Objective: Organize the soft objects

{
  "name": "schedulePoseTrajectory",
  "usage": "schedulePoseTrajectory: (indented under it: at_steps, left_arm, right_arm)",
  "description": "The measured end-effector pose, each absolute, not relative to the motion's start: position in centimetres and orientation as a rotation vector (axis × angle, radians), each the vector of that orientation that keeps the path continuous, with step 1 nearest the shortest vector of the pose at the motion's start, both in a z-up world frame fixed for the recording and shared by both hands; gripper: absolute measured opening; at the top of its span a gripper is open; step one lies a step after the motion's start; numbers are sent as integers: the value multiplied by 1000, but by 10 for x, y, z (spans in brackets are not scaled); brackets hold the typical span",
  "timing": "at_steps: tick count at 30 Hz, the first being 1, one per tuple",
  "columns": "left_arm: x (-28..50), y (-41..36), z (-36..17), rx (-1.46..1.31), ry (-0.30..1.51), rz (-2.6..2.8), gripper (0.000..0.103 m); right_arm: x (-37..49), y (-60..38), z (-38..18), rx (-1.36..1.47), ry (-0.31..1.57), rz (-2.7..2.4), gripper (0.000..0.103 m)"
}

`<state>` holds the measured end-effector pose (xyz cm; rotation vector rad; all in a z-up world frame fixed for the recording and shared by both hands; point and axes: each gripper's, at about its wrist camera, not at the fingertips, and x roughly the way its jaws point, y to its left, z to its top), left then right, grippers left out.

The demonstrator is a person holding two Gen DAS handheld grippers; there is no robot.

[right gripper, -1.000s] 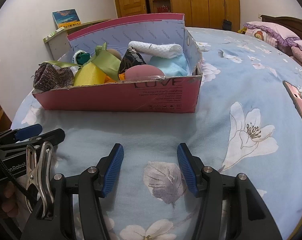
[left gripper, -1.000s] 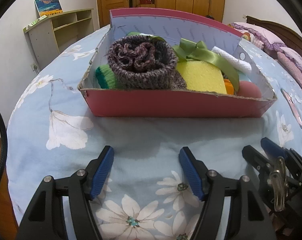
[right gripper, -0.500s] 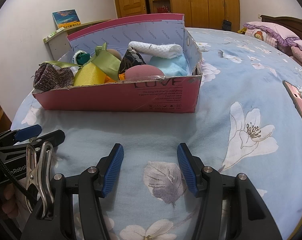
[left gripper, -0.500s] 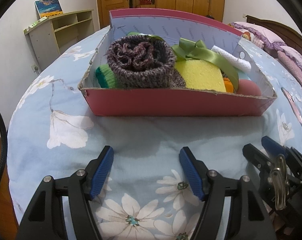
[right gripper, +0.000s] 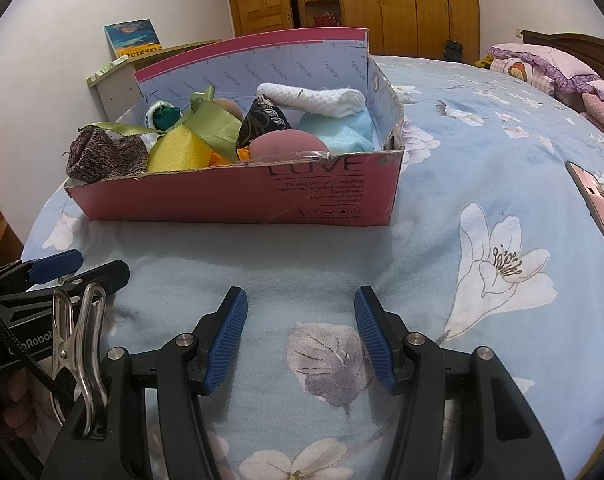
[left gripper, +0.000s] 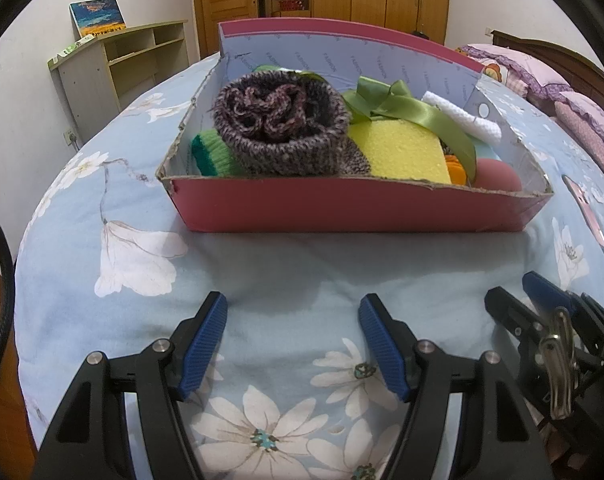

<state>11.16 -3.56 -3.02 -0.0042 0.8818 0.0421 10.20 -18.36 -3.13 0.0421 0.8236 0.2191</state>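
Note:
A pink cardboard box sits on the flowered blue bedspread, filled with soft things. Inside lie a rolled purple-grey knit piece, a yellow sponge, a green ribbon, a white cloth roll, a pink round sponge, a light blue cloth and a green knit item. My left gripper and right gripper both stand open and empty over the bedspread, short of the box's near wall.
A pink phone lies on the bedspread to the right. Pillows lie at the head of the bed. A small shelf unit with a painting stands by the left wall, wooden wardrobes behind. Bare bedspread lies between grippers and box.

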Motion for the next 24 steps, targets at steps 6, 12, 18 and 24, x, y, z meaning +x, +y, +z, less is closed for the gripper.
schedulePoseTrajectory:
  at_steps: [6,12,18,24]
  left_arm:
    - [111,-36,-30,-6,883,43,73]
    - [110,-36,-32,-11,887,44,73]
    - [113,-33,-32,-17,890,44,73]
    - [113,-31,-31,-23,896,46,73]
  right_arm:
    - [102,-184,-31,42,823,219,58]
    - [102,-184,-32,43,823,219,58]
    - [102,-183,-32,43,823,219,58]
    - [102,-184,-31,47,826,219,58]
